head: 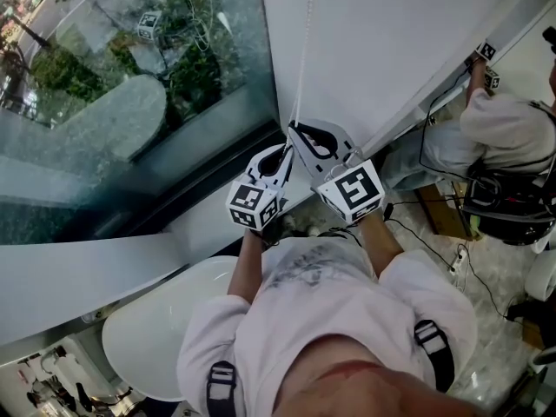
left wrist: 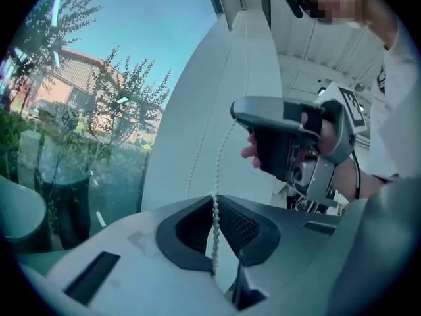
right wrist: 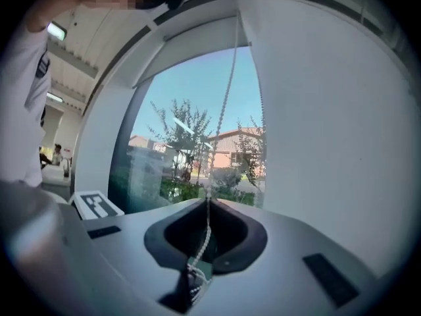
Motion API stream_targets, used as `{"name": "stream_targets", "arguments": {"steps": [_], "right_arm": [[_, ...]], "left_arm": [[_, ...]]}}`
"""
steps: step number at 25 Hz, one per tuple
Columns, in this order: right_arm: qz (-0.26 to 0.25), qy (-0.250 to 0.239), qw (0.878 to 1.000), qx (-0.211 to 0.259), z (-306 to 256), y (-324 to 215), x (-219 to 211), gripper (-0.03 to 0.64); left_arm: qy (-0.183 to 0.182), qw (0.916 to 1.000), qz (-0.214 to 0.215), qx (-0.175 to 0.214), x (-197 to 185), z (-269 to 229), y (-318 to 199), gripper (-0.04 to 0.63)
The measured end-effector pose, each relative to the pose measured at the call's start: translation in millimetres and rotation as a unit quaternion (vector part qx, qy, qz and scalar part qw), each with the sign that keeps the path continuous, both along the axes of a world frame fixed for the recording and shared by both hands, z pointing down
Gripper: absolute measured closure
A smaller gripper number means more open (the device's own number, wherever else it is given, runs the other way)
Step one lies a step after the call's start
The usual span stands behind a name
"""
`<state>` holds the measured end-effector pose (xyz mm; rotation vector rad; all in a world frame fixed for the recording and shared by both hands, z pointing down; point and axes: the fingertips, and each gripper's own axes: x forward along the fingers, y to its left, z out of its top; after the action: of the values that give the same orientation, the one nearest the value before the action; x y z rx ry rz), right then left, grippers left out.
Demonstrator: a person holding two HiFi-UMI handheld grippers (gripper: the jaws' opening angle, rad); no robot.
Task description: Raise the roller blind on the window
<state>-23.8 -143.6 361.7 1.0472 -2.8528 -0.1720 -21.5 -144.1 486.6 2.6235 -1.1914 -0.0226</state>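
The white roller blind hangs over the right part of the window. Its bead chain drops down the blind's left edge to both grippers. My right gripper is the upper one, shut on the chain. My left gripper is just below it, also shut on the chain. In the left gripper view the chain runs up from the pinched jaw tips of the left gripper, past the right gripper's body. In the right gripper view the chain rises from the right gripper toward the blind's top.
A white window sill runs below the glass. A white rounded seat or table is at my lower left. Another person crouches at the right by the wall, with cables on the floor.
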Motion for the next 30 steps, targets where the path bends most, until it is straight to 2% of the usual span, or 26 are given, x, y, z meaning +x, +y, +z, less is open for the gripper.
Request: {"name": "stream_targets", "arguments": {"steps": [2, 9, 10, 12, 15, 17, 19, 20, 23, 30], "right_arm": [[0.004, 0.016, 1.0, 0.016, 5.8, 1.6, -1.4, 0.552], [0.016, 0.012, 0.999, 0.037, 19.0, 9.5, 9.9, 0.549], [0.018, 0.011, 0.999, 0.035, 21.2, 10.9, 12.5, 0.541], [0.018, 0.009, 0.999, 0.026, 26.4, 13.6, 16.9, 0.468], [0.018, 0.002, 1.0, 0.009, 37.3, 17.4, 22.3, 0.466], [0.022, -0.001, 1.0, -0.009, 49.5, 20.8, 25.3, 0.476], [0.024, -0.004, 0.999, -0.036, 62.3, 26.2, 26.9, 0.547], [0.022, -0.006, 0.999, -0.048, 67.0, 29.2, 26.6, 0.555], [0.018, -0.005, 0.998, -0.062, 74.5, 35.0, 24.0, 0.557], [0.015, -0.009, 0.998, -0.056, 71.3, 31.5, 23.3, 0.557]], "left_arm": [[0.0, 0.9999, -0.004, 0.01, -2.6, -7.5, 1.2, 0.578], [0.013, 0.9988, -0.02, 0.043, -16.5, -33.9, 8.7, 0.568], [0.014, 0.9986, -0.022, 0.046, -18.0, -37.1, 10.3, 0.552], [0.017, 0.9982, -0.026, 0.052, -20.1, -43.4, 13.1, 0.538], [0.02, 0.9969, -0.038, 0.066, -24.4, -49.3, 17.9, 0.532], [0.019, 0.9954, -0.054, 0.077, -30.3, -49.0, 21.8, 0.532], [0.018, 0.994, -0.07, 0.082, -36.6, -45.0, 26.9, 0.545], [0.017, 0.9936, -0.076, 0.082, -38.9, -42.3, 29.7, 0.575], [0.015, 0.9936, -0.081, 0.077, -41.2, -37.8, 35.8, 0.58], [0.009, 0.9927, -0.088, 0.081, -41.6, -45.0, 35.6, 0.581]]}}
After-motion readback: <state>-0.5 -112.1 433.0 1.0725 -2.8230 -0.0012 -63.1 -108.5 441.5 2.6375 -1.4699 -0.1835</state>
